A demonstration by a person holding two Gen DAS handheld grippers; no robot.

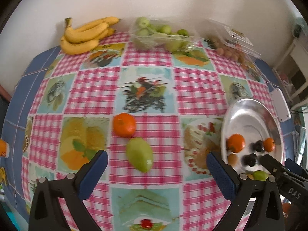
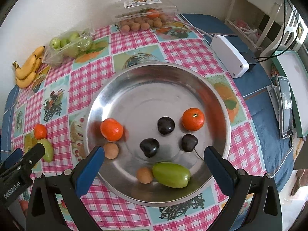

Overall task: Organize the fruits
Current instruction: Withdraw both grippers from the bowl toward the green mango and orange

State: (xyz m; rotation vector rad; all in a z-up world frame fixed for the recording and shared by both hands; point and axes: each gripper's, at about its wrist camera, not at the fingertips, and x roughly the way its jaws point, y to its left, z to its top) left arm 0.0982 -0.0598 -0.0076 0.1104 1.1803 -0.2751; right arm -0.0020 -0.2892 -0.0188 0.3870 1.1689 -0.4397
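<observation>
Left wrist view: far fruit tubs motion-blurred, contents indistinct. Metal plate partly hidden behind right gripper; its green fruit mostly covered. Orange obj cut off at left edge, can't ID.

A checked pink cloth with food pictures covers the table, over a blue cloth that shows at the edges. A white box lies on the blue cloth at the far right, a white cable running from it toward the wall. A phone leans on a stand beside a white shelf.
</observation>
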